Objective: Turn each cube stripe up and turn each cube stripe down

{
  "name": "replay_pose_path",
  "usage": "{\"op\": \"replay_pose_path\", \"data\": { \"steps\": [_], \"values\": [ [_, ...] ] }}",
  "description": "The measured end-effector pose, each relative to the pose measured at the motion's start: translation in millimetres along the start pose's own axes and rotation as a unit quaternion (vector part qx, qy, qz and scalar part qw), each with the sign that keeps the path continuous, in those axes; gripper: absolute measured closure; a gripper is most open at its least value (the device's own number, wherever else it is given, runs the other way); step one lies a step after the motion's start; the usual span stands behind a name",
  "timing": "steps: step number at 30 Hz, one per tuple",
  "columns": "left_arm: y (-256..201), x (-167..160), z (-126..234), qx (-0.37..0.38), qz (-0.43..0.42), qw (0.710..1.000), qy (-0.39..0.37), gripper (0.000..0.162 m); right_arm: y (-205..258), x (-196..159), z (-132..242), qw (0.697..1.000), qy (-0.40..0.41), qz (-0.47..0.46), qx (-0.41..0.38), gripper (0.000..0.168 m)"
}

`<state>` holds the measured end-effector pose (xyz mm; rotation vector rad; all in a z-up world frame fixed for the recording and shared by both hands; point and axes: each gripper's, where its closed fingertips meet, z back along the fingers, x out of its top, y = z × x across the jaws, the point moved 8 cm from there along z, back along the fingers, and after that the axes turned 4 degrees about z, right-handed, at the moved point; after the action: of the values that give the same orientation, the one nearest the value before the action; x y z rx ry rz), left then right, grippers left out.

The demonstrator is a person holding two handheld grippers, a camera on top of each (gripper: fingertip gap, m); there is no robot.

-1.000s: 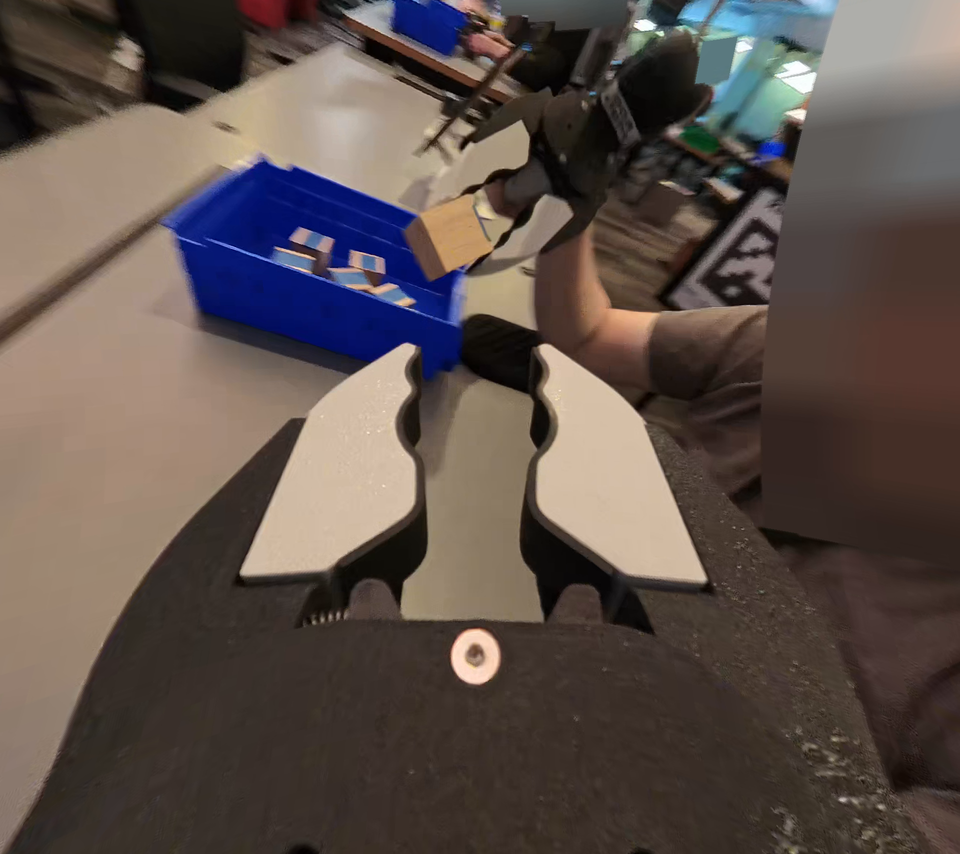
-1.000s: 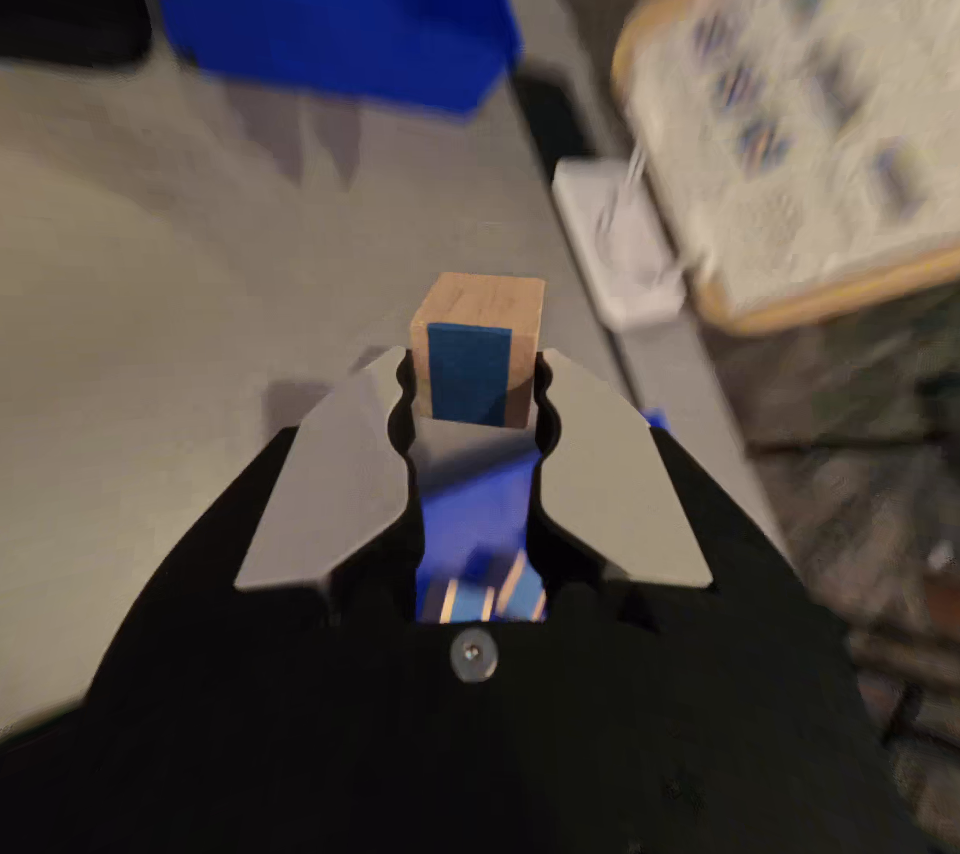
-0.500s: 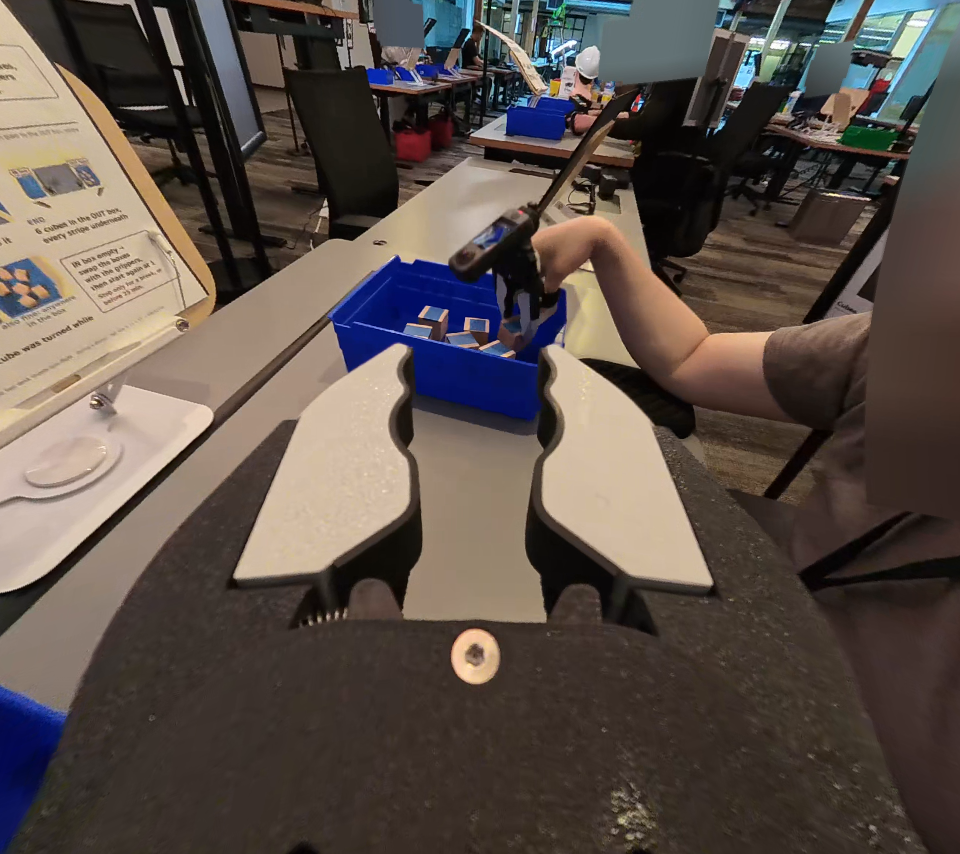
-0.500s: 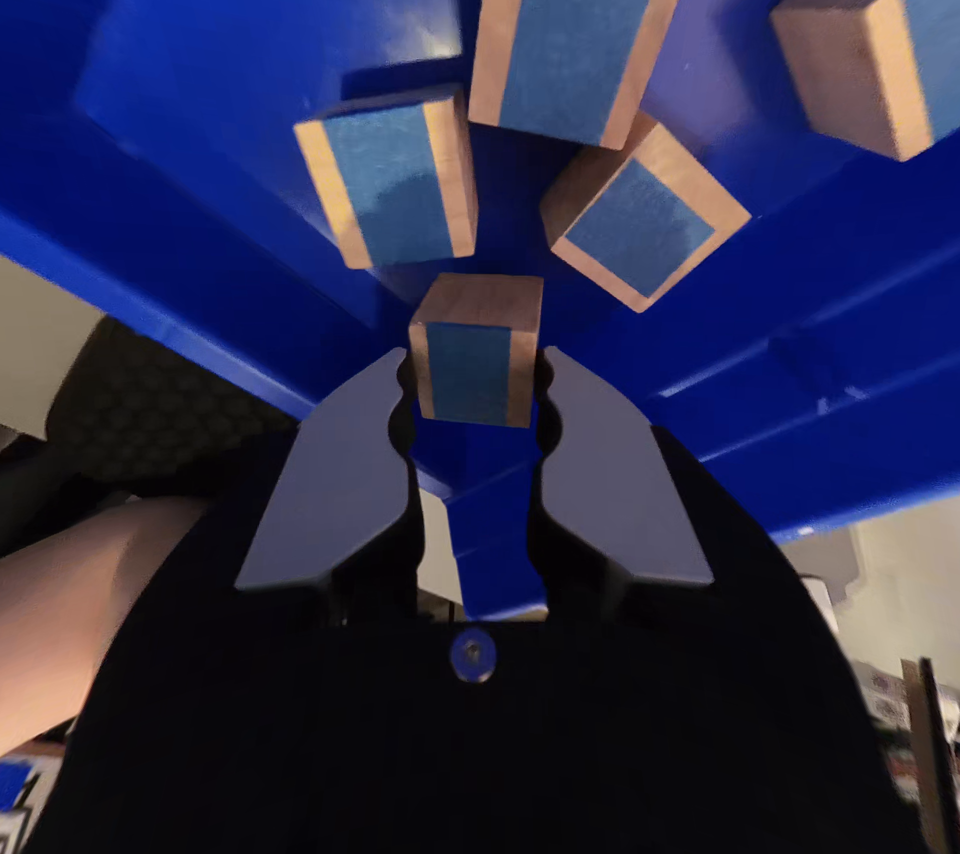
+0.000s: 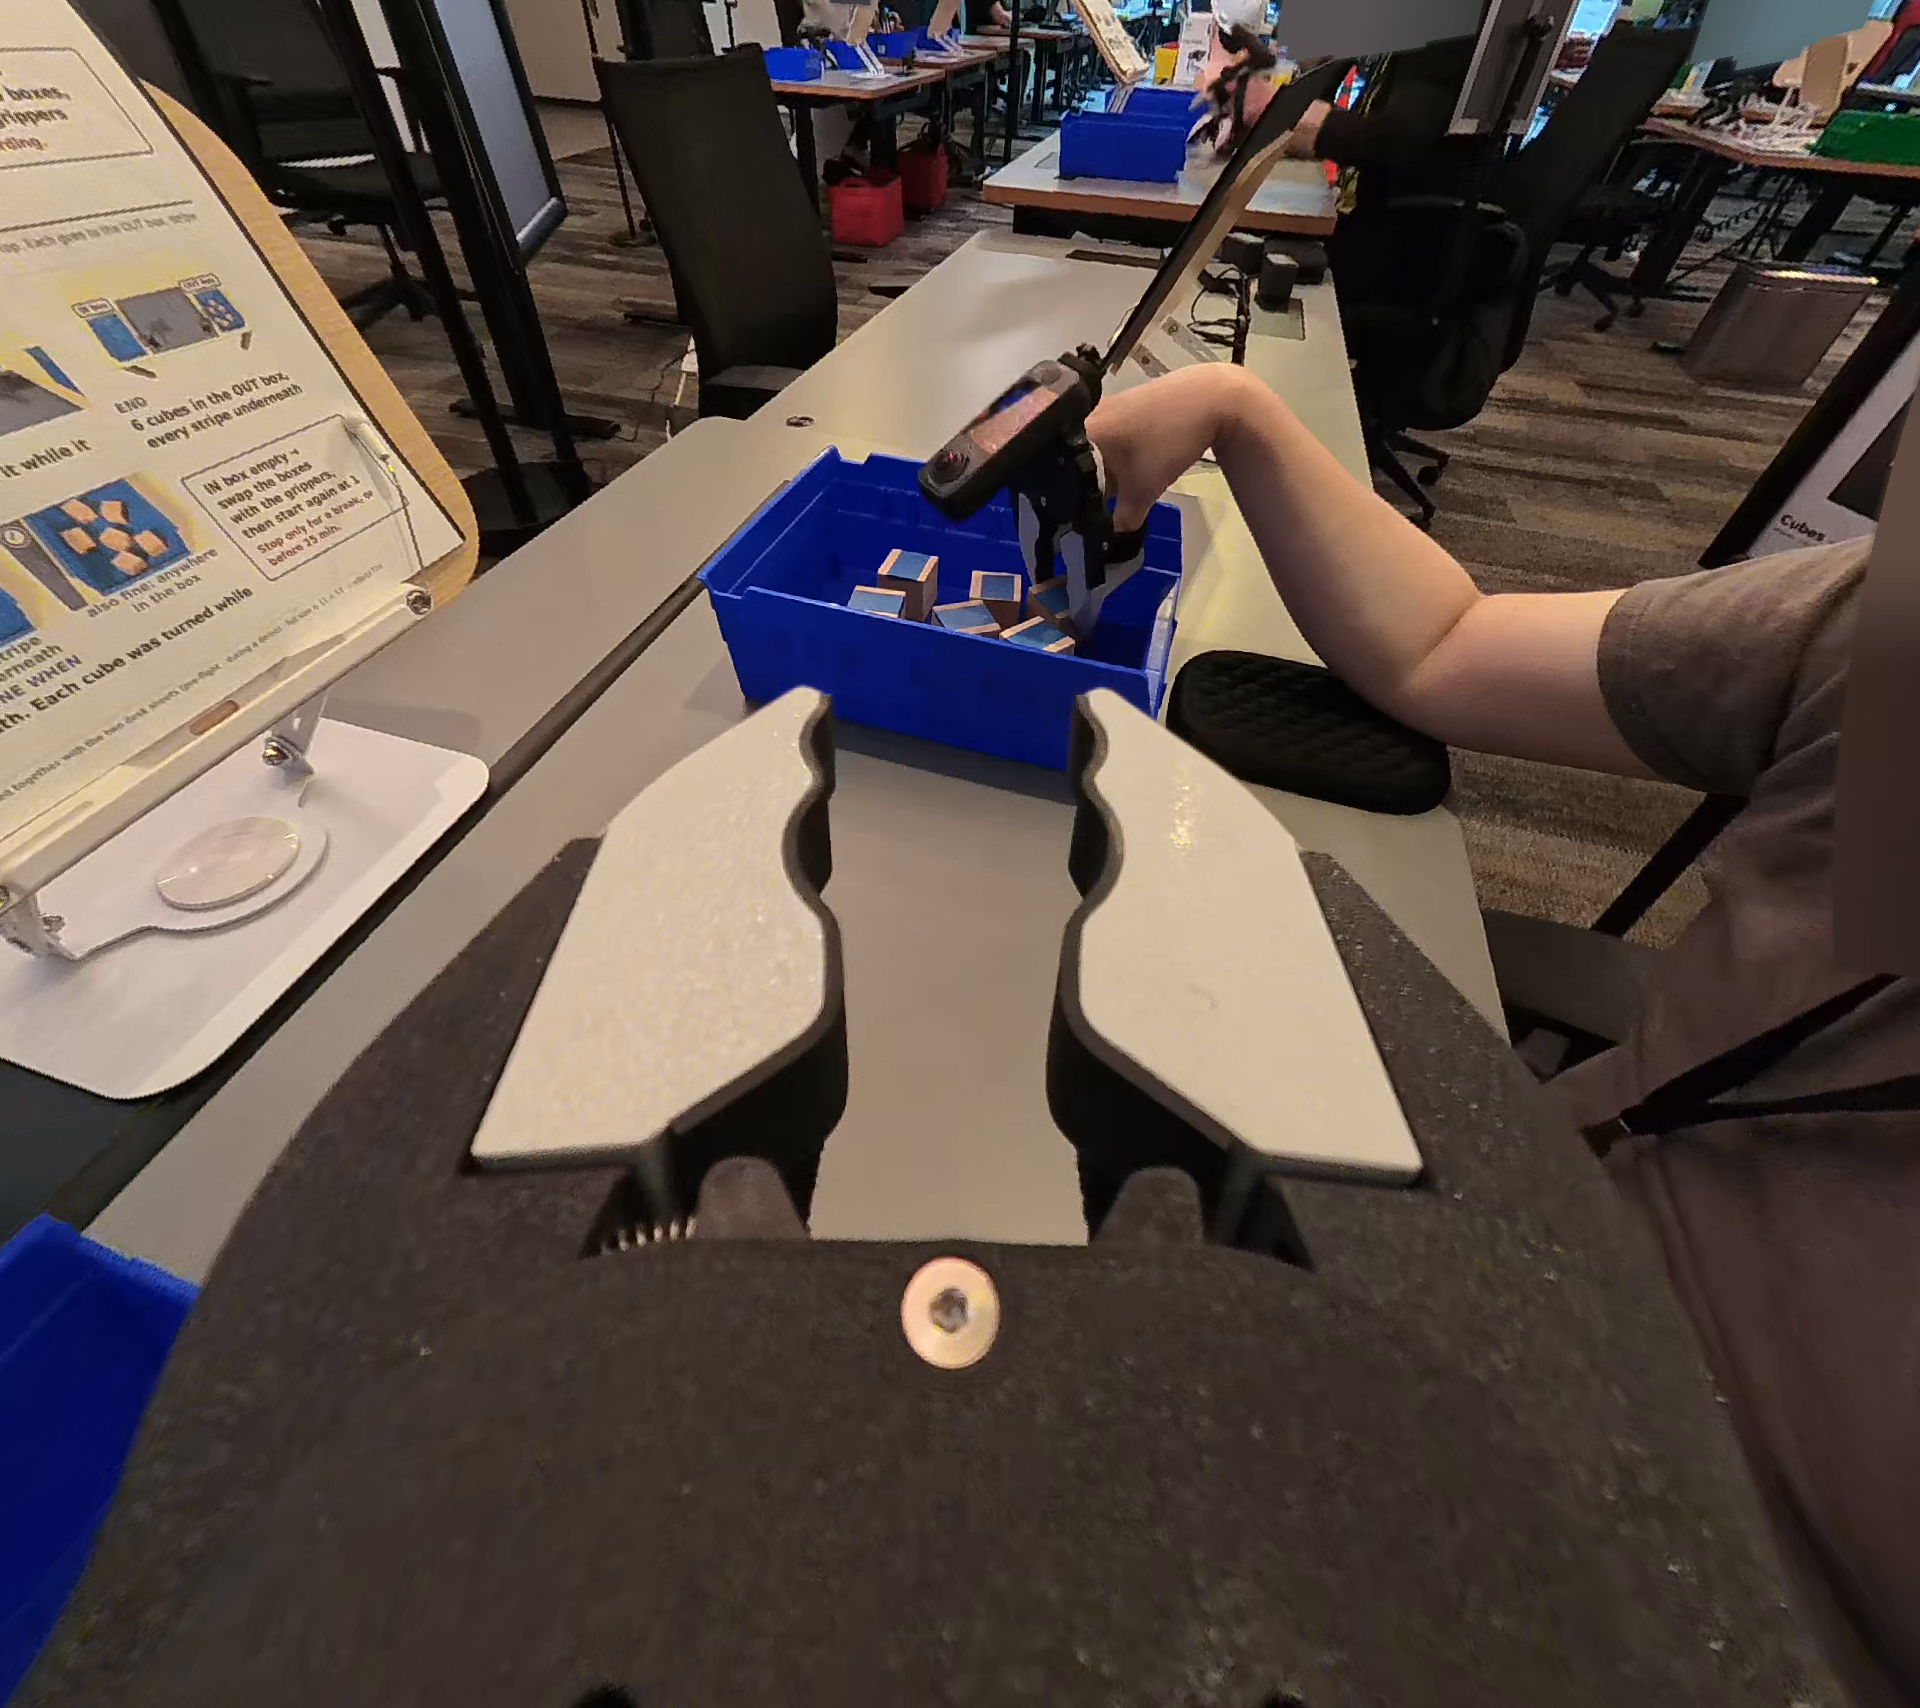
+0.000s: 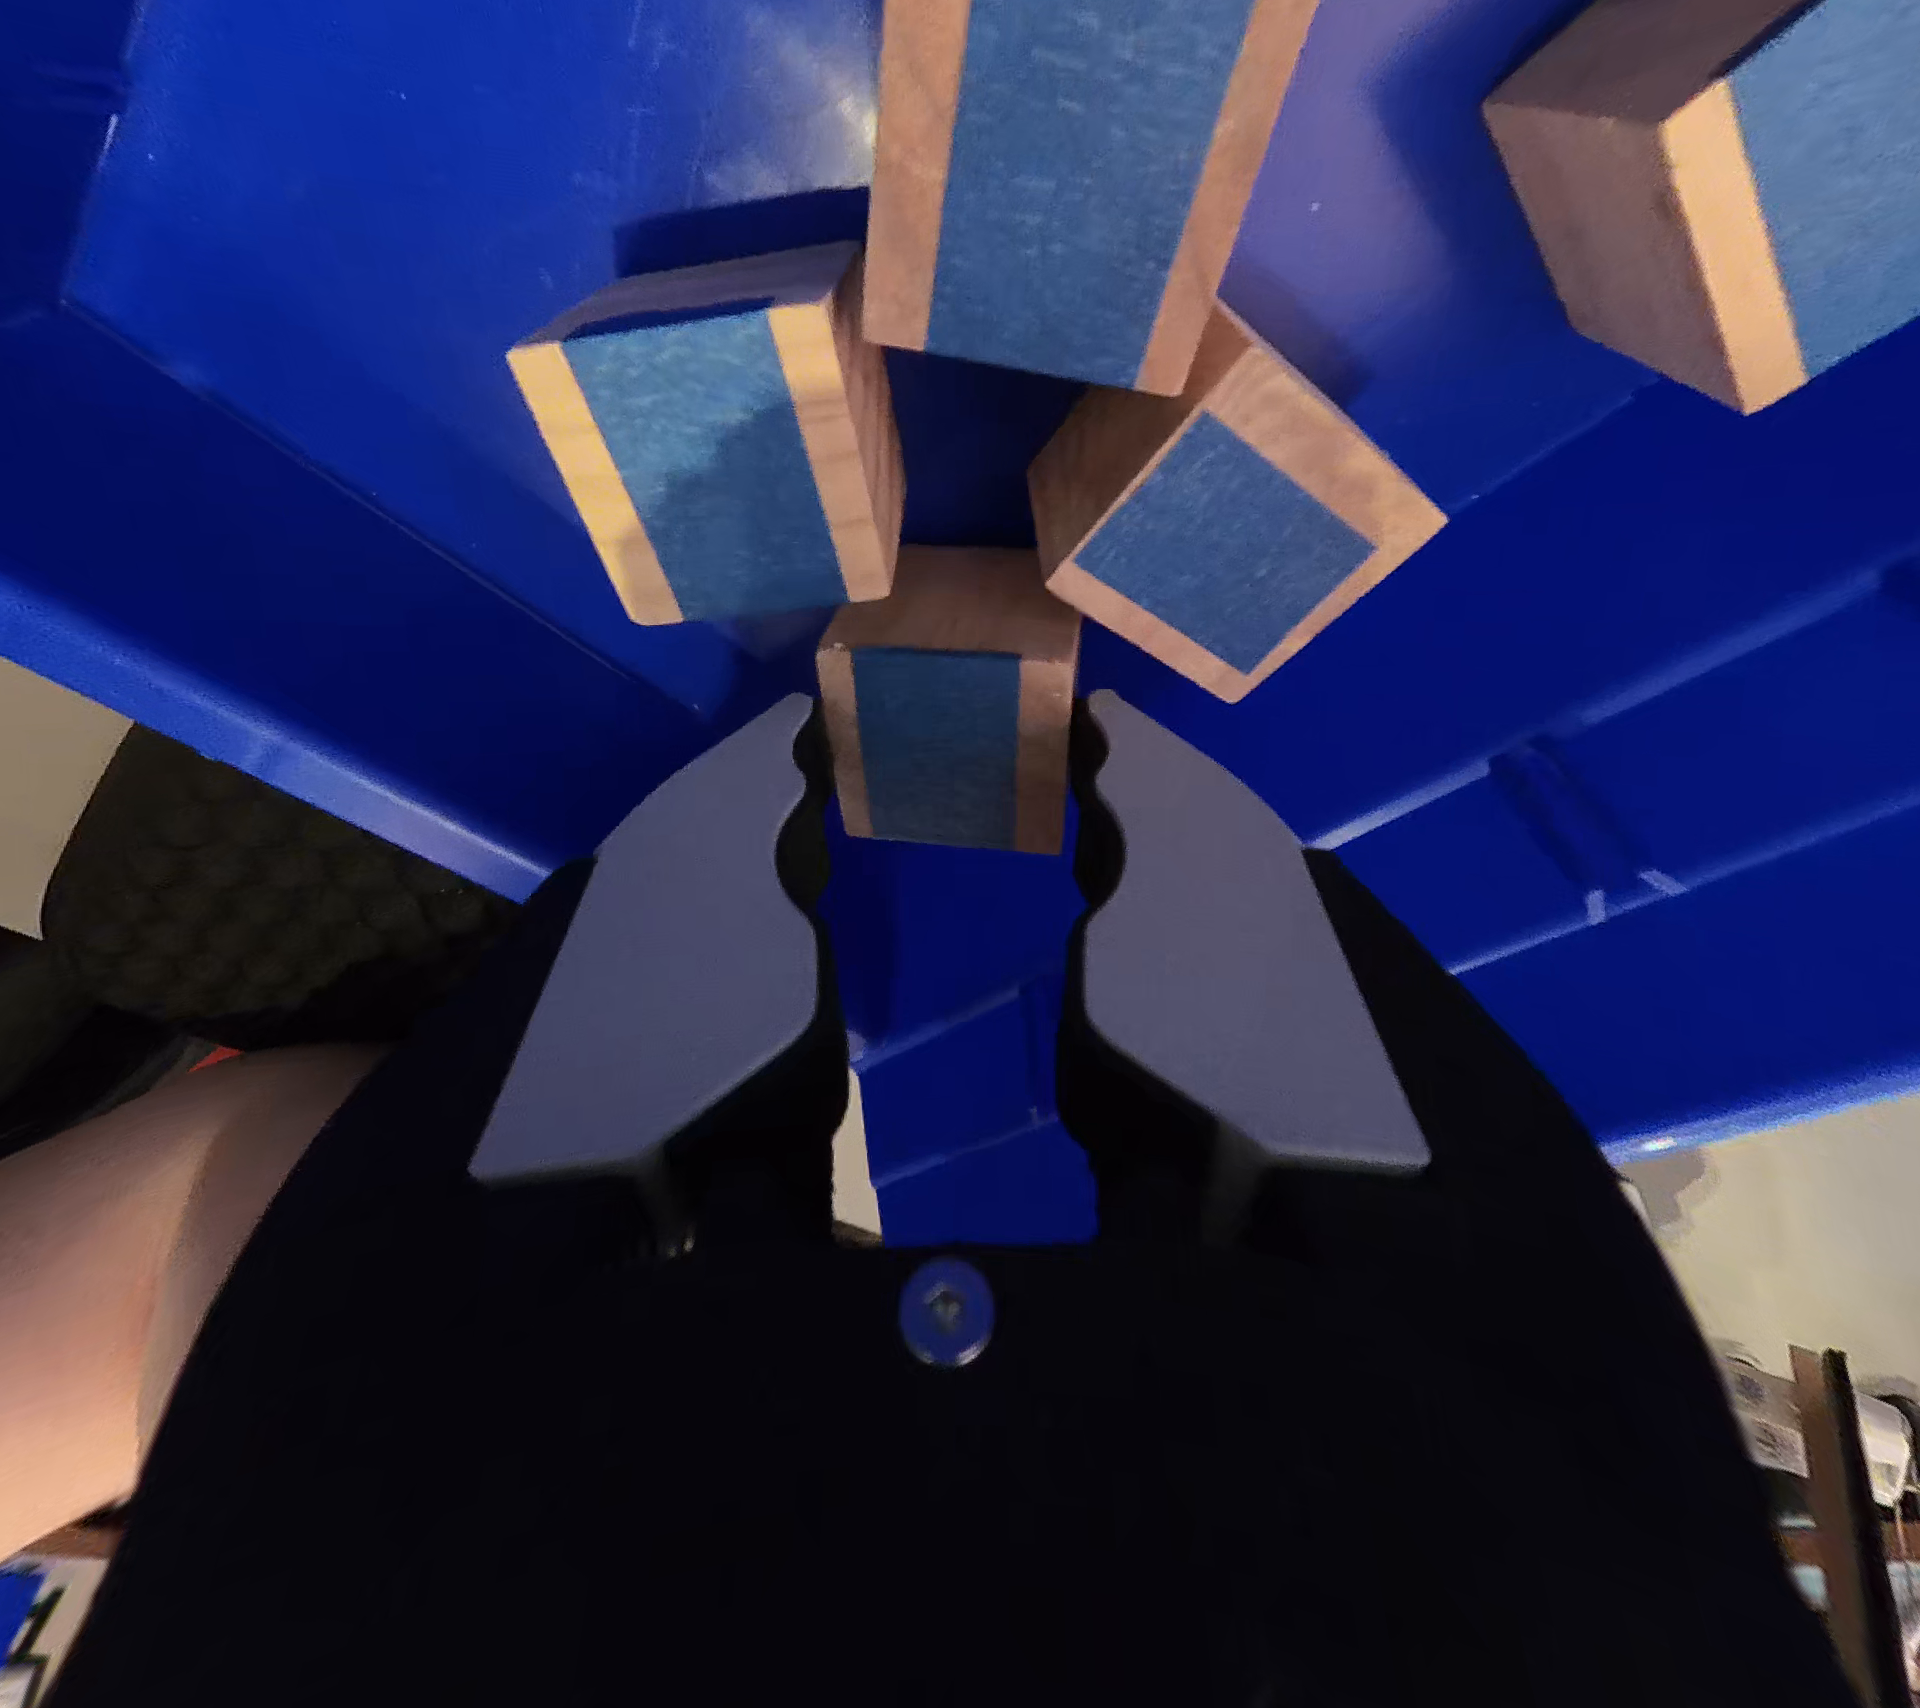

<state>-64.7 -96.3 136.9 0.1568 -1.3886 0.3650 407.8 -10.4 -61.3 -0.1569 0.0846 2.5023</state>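
Right hand-held gripper (image 6: 948, 770) clenched on wooden cube (image 6: 945, 739), blue stripe facing camera, low inside blue bin (image 6: 416, 100) among other stripe-up cubes (image 6: 1070, 131); left hand-held gripper (image 5: 948, 785) released, empty, above grey counter (image 5: 935, 931), near bin

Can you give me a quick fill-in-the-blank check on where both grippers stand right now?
1. The right gripper is shut on a wooden ____ with a blue stripe.
2. That gripper is inside the ____ bin.
3. The left gripper is open and holds ____.
4. Every stripe visible on the other cubes in the bin is coloured ____.

Missing words: cube; blue; nothing; blue
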Motion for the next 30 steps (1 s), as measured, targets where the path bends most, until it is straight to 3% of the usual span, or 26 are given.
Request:
{"op": "replay_pose_path", "data": {
  "steps": [4, 7, 12, 15, 19, 22, 25, 30],
  "values": [
    [0, -4, -2, 0.002, 0.013, 0.999, 0.038, 0.120, 2, 0, 1, 1.000, -0.011, -0.015, 0.025, 0.119],
    [0, -2, 4, 0.026, 0.005, 0.999, 0.037, 0.120, 3, -7, 17, 0.999, -0.031, -0.024, -0.008, 0.118],
    [6, 5, 44, 0.104, 0.012, 0.994, 0.015, 0.117, -4, -23, 80, 0.968, -0.166, -0.044, -0.184, 0.119],
    [22, 1, 81, 0.213, 0.044, 0.976, 0.013, 0.108, -23, -34, 105, 0.928, -0.229, -0.148, -0.255, 0.119],
    [42, -9, 133, 0.340, 0.089, 0.936, -0.009, 0.108, -57, -37, 95, 0.900, -0.270, -0.266, -0.215, 0.112],
    [60, -32, 162, 0.438, 0.124, 0.889, 0.059, 0.106, -75, -37, 63, 0.916, -0.222, -0.293, -0.159, 0.111],
    [76, -61, 178, 0.472, 0.182, 0.851, 0.141, 0.108, -81, -36, 37, 0.931, -0.174, -0.301, -0.107, 0.113],
    [100, -92, 197, 0.538, 0.228, 0.782, 0.219, 0.107, -78, -30, 24, 0.939, -0.168, -0.299, -0.033, 0.145]
  ]
}}
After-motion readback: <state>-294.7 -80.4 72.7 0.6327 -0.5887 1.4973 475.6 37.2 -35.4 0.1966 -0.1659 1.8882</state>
